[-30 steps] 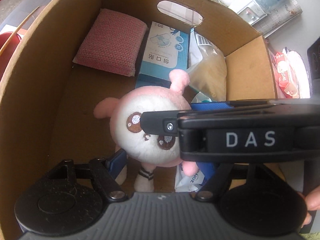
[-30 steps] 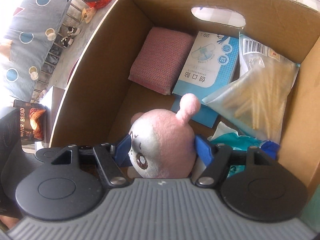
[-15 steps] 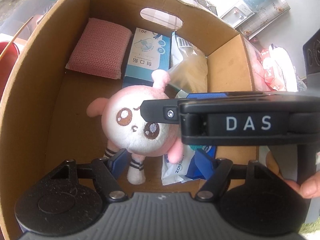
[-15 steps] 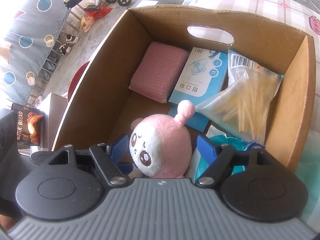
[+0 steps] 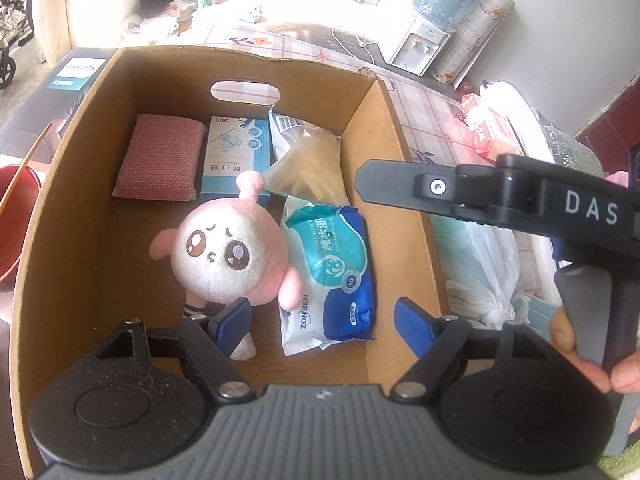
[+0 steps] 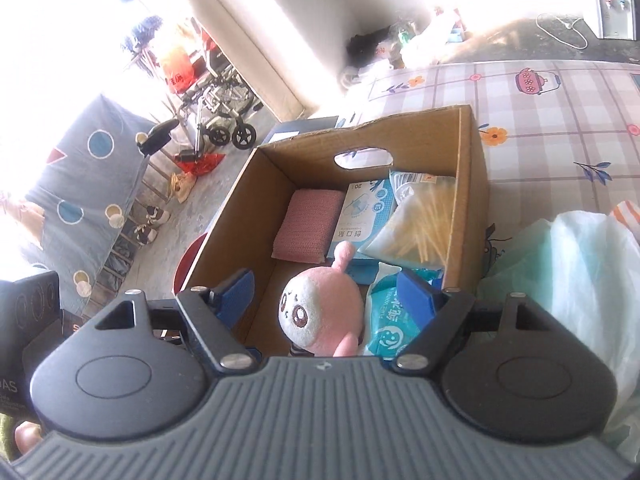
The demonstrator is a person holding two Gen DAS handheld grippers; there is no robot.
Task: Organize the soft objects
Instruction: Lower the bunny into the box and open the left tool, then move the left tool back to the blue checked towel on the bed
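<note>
A pink and white plush toy point(image 5: 224, 248) lies face up inside an open cardboard box point(image 5: 80, 184), free of both grippers; it also shows in the right wrist view point(image 6: 320, 312). Beside it lie a blue wet-wipes pack point(image 5: 336, 272), a pink knitted pad point(image 5: 160, 160), a blue plaster box point(image 5: 236, 156) and a clear bag of yellow sticks point(image 5: 308, 164). My left gripper point(image 5: 324, 320) is open and empty above the box's near edge. My right gripper point(image 6: 328, 292) is open and empty, raised above the box point(image 6: 472, 184); its body crosses the left wrist view point(image 5: 520, 200).
The box stands on a checked floral tablecloth point(image 6: 560, 120). A white plastic bag point(image 5: 488, 264) lies right of the box. A red bowl point(image 5: 12, 216) sits left of it. A water dispenser point(image 5: 416, 48) stands far behind, and a wheelchair point(image 6: 216, 100) on the floor.
My right gripper opened, let go of the plush toy and pulled up and back out of the box. My left gripper also rose away. The toy now lies in the box.
</note>
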